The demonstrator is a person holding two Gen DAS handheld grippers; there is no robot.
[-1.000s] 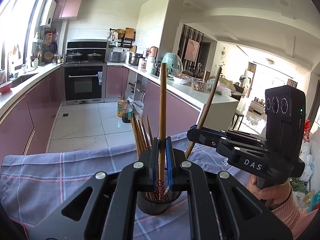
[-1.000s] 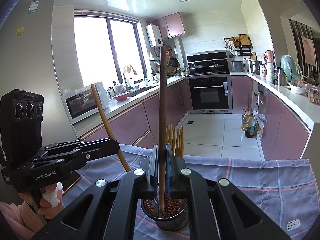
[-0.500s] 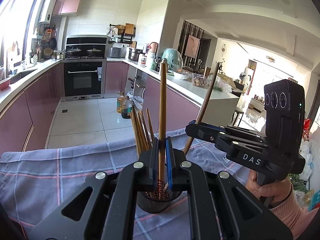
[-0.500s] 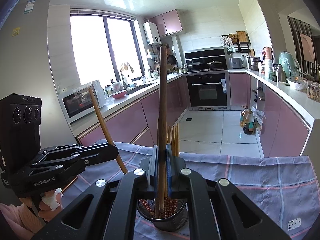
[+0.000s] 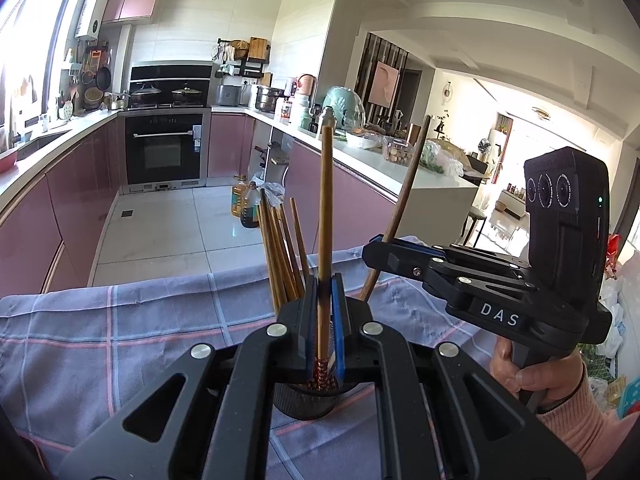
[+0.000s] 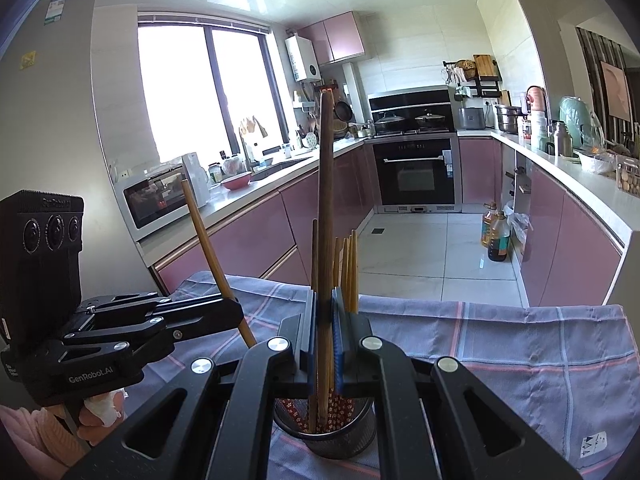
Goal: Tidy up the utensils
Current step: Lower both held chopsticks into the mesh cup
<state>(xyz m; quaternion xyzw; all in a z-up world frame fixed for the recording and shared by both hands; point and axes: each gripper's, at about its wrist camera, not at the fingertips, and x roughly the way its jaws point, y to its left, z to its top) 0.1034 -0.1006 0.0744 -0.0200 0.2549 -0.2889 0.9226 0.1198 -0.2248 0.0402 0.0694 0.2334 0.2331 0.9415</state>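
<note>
Chopsticks stand in the mesh holder on the checked cloth. My left gripper, marked "GenRobot.AI", clamps one chopstick above the holder; my right gripper, marked "DAS", clamps a darker chopstick there too.

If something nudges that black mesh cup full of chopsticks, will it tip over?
Possibly. The mesh cup looks light, and the chopsticks rise far above its rim, so weight sits high. The checked cloth beneath may bunch rather than let it slide.
</note>
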